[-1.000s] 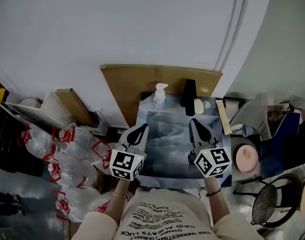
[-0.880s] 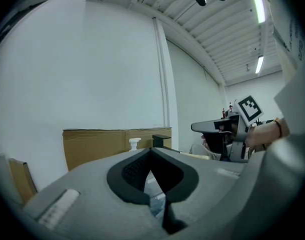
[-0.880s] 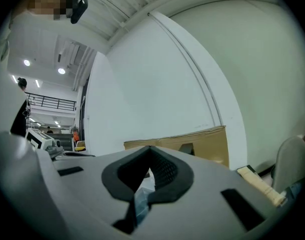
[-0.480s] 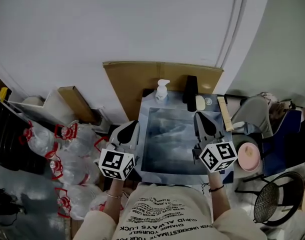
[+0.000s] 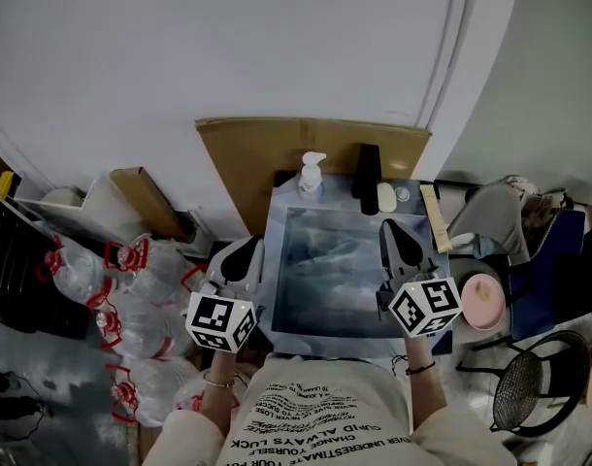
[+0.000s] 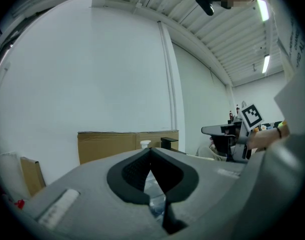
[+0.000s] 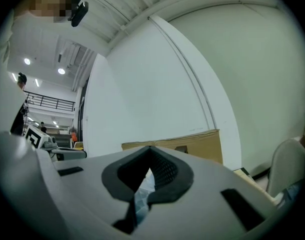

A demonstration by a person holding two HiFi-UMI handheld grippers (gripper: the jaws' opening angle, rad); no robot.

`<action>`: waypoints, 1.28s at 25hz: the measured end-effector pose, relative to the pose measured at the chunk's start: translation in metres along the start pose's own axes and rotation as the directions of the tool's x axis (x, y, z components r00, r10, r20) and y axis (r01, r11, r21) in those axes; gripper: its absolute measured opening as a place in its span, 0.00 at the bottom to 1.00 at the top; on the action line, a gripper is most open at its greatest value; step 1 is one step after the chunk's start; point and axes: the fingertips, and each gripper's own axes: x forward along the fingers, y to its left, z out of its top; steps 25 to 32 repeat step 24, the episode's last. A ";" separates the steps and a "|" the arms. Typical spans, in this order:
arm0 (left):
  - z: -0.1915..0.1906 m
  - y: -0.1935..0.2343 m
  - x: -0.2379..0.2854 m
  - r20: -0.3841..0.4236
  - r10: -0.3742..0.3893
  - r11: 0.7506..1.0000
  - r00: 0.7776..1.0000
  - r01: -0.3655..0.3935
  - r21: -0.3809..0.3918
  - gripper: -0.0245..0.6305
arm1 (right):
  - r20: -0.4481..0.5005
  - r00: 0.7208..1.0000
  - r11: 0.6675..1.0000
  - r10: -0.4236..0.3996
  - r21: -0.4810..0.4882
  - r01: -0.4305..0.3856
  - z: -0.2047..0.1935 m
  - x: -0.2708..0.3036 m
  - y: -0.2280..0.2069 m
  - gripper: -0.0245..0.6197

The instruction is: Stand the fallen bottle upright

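A clear pump bottle (image 5: 311, 175) with a white pump head stands upright at the back edge of the table, which is covered with a blue-grey cloth (image 5: 340, 270). In the left gripper view only its white top (image 6: 145, 144) peeks over the jaws. My left gripper (image 5: 251, 243) hangs at the table's left edge, well short of the bottle, shut and holding nothing (image 6: 151, 149). My right gripper (image 5: 388, 227) hovers over the cloth's right side, its jaws together and empty (image 7: 150, 148). Both point level toward the wall.
A cardboard sheet (image 5: 267, 149) leans on the wall behind the table. Beside the bottle stand a black box (image 5: 367, 171), a small white object (image 5: 386, 198) and a wooden strip (image 5: 434, 219). Several water jugs (image 5: 131, 299) crowd the floor at left; a pink bowl (image 5: 480, 302) sits at right.
My left gripper has drifted left, from over the cloth to the table's left edge. The right gripper has hardly moved.
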 end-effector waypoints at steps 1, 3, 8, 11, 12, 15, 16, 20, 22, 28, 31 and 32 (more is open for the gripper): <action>0.000 0.000 0.000 0.000 0.002 1.000 1.000 -0.002 -0.001 0.07 | -0.002 1.000 1.000 -0.003 0.000 0.003 -0.001 -0.001 0.000 0.04; -0.001 0.001 -0.001 -0.002 0.005 1.000 1.000 -0.005 -0.003 0.07 | -0.005 1.000 1.000 -0.007 0.000 0.007 -0.002 -0.002 -0.001 0.04; -0.003 0.000 0.001 -0.004 0.009 1.000 1.000 -0.009 -0.002 0.07 | -0.009 1.000 1.000 -0.017 0.000 0.017 -0.005 -0.004 -0.004 0.04; -0.004 -0.002 0.002 -0.005 0.010 1.000 1.000 -0.010 -0.002 0.07 | -0.011 1.000 1.000 -0.021 0.000 0.021 -0.006 -0.006 -0.005 0.04; -0.004 -0.003 0.003 -0.006 0.010 1.000 1.000 -0.010 -0.001 0.07 | -0.012 1.000 1.000 -0.022 -0.001 0.022 -0.006 -0.006 -0.005 0.04; -0.005 -0.004 0.003 -0.008 0.009 1.000 1.000 -0.009 0.000 0.07 | -0.015 1.000 1.000 -0.024 -0.001 0.024 -0.007 -0.007 -0.006 0.04; -0.005 -0.004 0.004 -0.008 0.009 1.000 1.000 -0.009 -0.001 0.07 | -0.017 1.000 1.000 -0.024 -0.001 0.024 -0.008 -0.007 -0.006 0.04; -0.006 -0.004 0.004 -0.012 0.013 1.000 1.000 -0.013 -0.003 0.07 | -0.022 0.999 1.000 -0.028 -0.003 0.028 -0.010 -0.009 -0.008 0.04; -0.006 -0.004 0.005 -0.014 0.015 1.000 1.000 -0.015 -0.004 0.07 | -0.023 0.999 1.000 -0.030 -0.002 0.030 -0.009 -0.009 -0.009 0.04; -0.006 -0.003 0.005 -0.015 0.018 1.000 1.000 -0.018 -0.003 0.07 | -0.023 0.999 0.999 -0.033 -0.001 0.033 -0.009 -0.009 -0.010 0.04; -0.006 -0.003 0.005 -0.015 0.018 1.000 1.000 -0.018 -0.003 0.07 | -0.023 0.999 0.999 -0.033 -0.001 0.033 -0.009 -0.009 -0.010 0.04; -0.006 -0.003 0.005 -0.015 0.018 1.000 1.000 -0.018 -0.003 0.07 | -0.023 0.999 0.999 -0.033 -0.001 0.033 -0.009 -0.009 -0.010 0.04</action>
